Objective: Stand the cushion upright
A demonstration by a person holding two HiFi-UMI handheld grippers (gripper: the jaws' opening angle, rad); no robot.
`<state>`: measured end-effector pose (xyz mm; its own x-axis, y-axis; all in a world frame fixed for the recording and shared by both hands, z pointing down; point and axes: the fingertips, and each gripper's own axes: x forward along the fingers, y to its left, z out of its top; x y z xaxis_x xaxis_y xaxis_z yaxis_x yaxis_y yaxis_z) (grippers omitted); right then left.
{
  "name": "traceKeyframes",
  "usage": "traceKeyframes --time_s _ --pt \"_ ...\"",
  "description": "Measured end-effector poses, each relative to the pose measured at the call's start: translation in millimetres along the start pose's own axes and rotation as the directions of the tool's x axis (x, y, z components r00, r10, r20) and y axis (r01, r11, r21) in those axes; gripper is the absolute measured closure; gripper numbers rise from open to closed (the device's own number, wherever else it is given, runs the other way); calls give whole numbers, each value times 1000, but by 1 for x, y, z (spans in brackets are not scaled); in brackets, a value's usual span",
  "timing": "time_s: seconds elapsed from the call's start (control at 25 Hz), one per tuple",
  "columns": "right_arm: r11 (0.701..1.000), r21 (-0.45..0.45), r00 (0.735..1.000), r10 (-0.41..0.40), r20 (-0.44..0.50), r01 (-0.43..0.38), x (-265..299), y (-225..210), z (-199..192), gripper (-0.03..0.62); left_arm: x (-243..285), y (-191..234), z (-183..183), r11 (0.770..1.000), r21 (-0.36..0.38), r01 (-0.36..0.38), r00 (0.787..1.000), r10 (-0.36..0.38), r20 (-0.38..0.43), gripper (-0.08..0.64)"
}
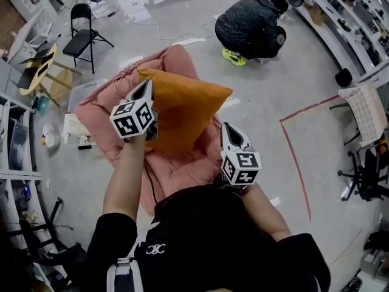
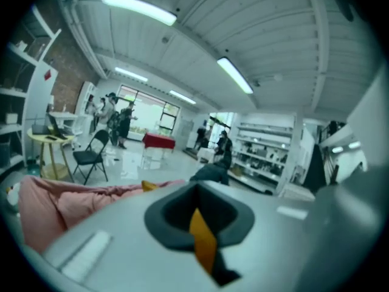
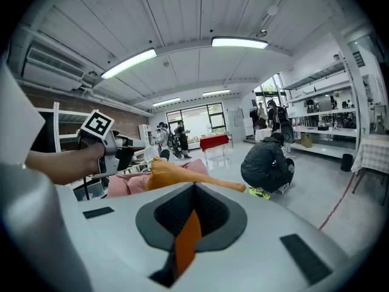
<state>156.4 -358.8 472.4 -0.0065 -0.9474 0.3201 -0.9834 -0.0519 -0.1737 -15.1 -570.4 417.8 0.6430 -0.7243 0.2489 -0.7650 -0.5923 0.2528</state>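
An orange cushion (image 1: 182, 111) hangs tilted above a pink beanbag seat (image 1: 176, 169), its top corner pointing up and left. My left gripper (image 1: 146, 90) is at the cushion's upper left edge, and in the left gripper view a strip of orange fabric (image 2: 203, 239) is pinched between its shut jaws. Lower on the cushion's right edge is my right gripper (image 1: 230, 131). In the right gripper view orange fabric (image 3: 185, 242) is also clamped in its jaws, and the cushion (image 3: 176, 176) stretches away toward the left gripper's marker cube (image 3: 97, 125).
A person in a dark jacket (image 1: 249, 26) crouches on the floor beyond the beanbag. A black folding chair (image 1: 82, 35) and a yellow side table (image 1: 39, 72) stand at the left, with shelving (image 1: 12, 157) nearer. A red tape line (image 1: 295, 151) and an office chair (image 1: 368, 169) are at the right.
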Motion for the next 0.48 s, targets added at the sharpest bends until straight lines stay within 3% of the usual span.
traceKeyframes --time_s 0.2,0.48 --pt "999 24 1000 23 -11 -23 -1 12 -5 595 -43 -39 -11 992 128 24 1000 -24 -2 563" --pt "997 -4 997 75 10 -75 -14 33 0 595 -94 -85 -44 993 104 55 998 -52 -38 563"
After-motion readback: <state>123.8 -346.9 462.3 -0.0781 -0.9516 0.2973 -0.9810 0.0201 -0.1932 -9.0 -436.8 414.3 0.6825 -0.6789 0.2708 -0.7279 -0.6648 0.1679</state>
